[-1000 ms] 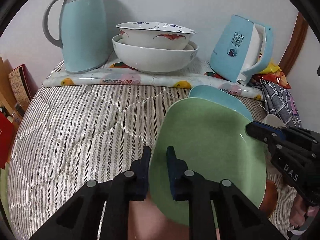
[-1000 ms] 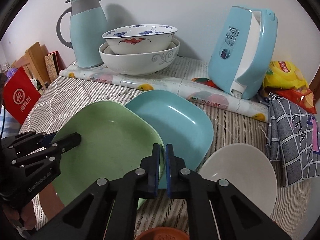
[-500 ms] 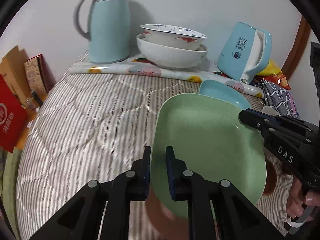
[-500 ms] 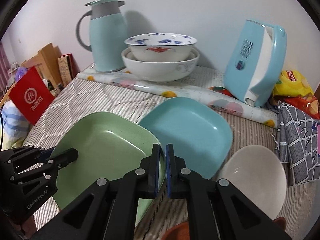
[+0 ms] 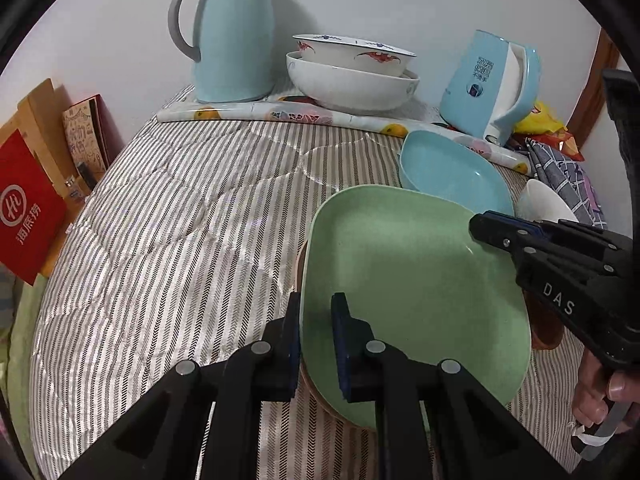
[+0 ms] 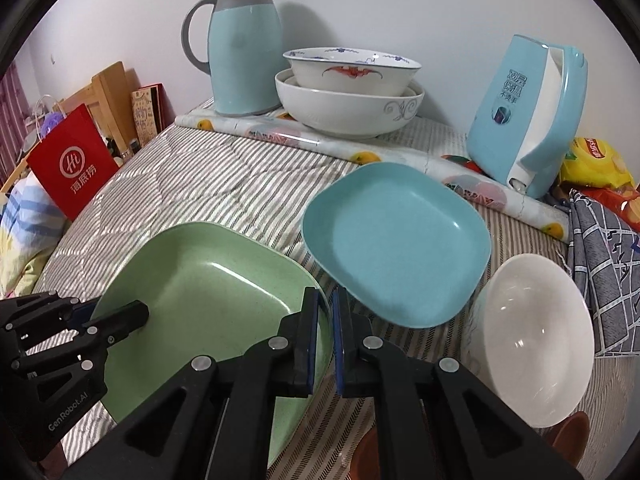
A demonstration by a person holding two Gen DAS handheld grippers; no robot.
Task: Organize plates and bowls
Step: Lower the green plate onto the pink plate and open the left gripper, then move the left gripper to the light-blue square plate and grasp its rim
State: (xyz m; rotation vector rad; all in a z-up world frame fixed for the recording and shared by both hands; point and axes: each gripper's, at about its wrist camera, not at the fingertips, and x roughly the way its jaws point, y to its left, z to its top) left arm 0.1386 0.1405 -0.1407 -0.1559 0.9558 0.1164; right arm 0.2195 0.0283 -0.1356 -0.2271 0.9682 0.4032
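The green square plate [image 5: 412, 280] sits low and centre-right in the left wrist view, tilted, with a brown dish [image 5: 546, 330] showing from under its edges. The left gripper [image 5: 316, 320] is clamped on the plate's near rim, one finger on each side of it. The right gripper [image 6: 325, 320] pinches the plate's opposite rim in the lower centre of the right wrist view, its fingers closed down on that edge.

Above and right of the green plate in the right wrist view lies the blue square plate [image 6: 396, 240] on the striped quilt [image 6: 208, 176], apart from the green one. At lower right a white bowl [image 6: 532, 340] sits tipped, just beside the blue plate. At the top of the frame a patterned bowl [image 6: 352, 72] is nested in a large white bowl [image 6: 348, 108], between a pale blue thermos jug [image 6: 240, 44] and a blue electric kettle [image 6: 528, 112].
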